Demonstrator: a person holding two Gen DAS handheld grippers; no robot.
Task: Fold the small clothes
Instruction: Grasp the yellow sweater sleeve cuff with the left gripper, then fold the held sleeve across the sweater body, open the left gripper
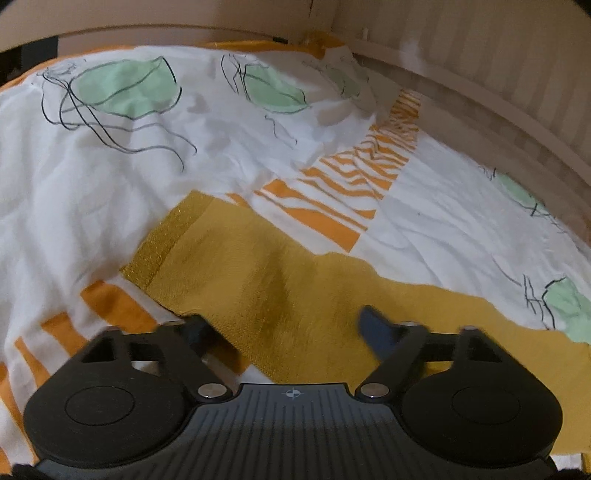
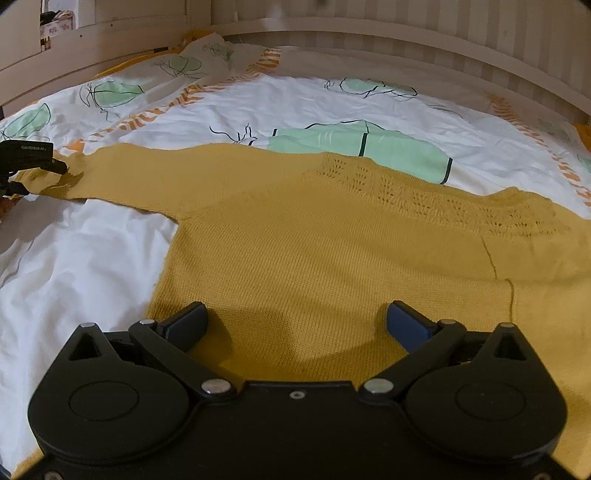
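A mustard-yellow knit sweater (image 2: 314, 258) lies flat on the bed with one sleeve stretched out to the left. In the left wrist view that sleeve (image 1: 258, 280) runs under my left gripper (image 1: 286, 325), and its ribbed cuff (image 1: 159, 251) lies just ahead to the left. The left jaws stand apart over the sleeve, with no pad pressing the cloth. My right gripper (image 2: 297, 314) hovers wide open over the lower body of the sweater, nothing held. The left gripper (image 2: 33, 166) also shows in the right wrist view, at the sleeve's end.
The bedcover (image 2: 74, 258) is white with green shapes and orange stripes and is slightly wrinkled (image 1: 110, 177). A pale wooden bed frame (image 2: 369, 29) curves round the far side and the right (image 1: 480, 92).
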